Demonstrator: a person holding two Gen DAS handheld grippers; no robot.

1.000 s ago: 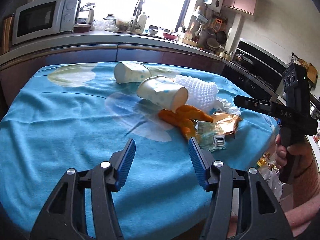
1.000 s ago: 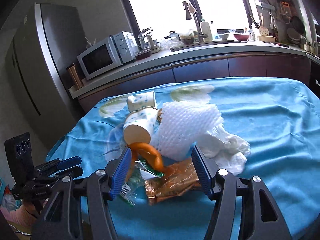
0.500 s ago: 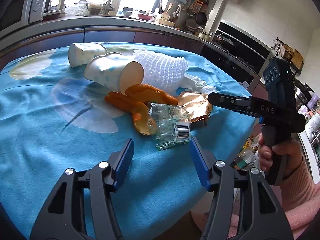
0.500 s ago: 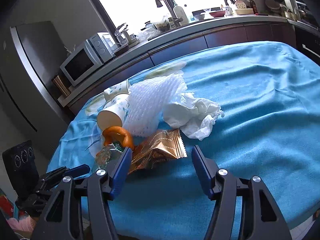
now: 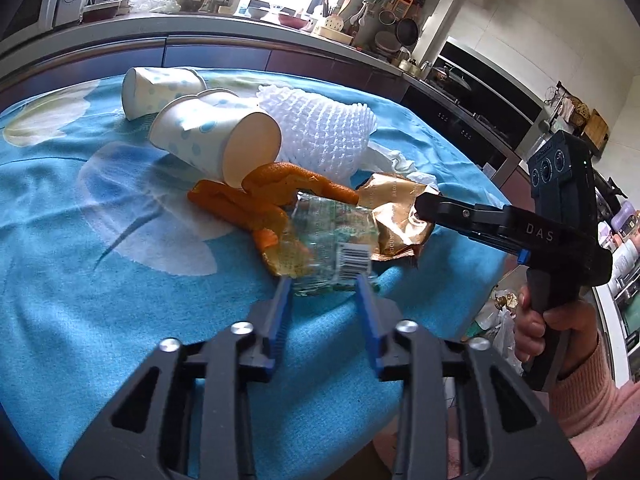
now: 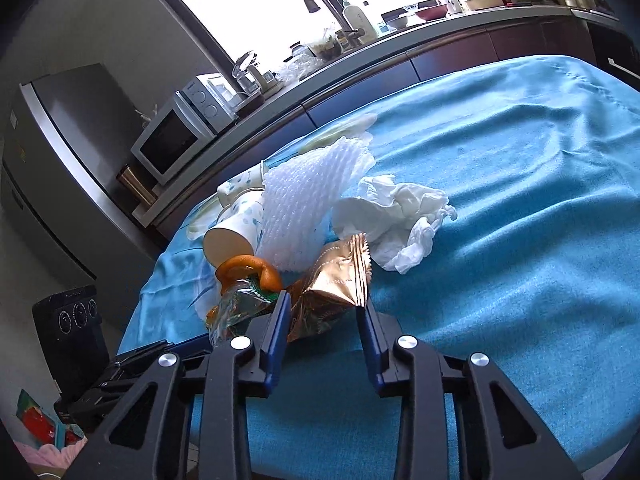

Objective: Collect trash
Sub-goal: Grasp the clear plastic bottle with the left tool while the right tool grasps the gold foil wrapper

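- blue pads of the left gripper [image 5: 325, 280] have just been closing and now pinch the near edge of the clear plastic wrapper [image 5: 334, 240], the one with the barcode, which lies on the tablecloth [image 5: 100, 320] at the near side of the heap.
- the right gripper [image 6: 322, 300] has likewise just been closing; its pads grip the lower corner of the gold foil wrapper [image 6: 340, 276], which sits crumpled just beside the clear one.
- around them, orange peel [image 5: 256, 200] touches both wrappers, and a paper cup [image 5: 212, 140] on its side rests against the peel, with a second cup [image 5: 156, 90] behind.
- a white foam net [image 5: 320, 132] and a crumpled tissue [image 6: 400, 216] lie at the back of the pile.
- the step in hand looks like the grasp on the first two pieces of trash, one per hand.
- next, i judge each hand needs to lift gently: the peel lies on the clear wrapper and may drag or drop, and thin film can slip.
- no bin shows for certain; bags show below the table's edge.
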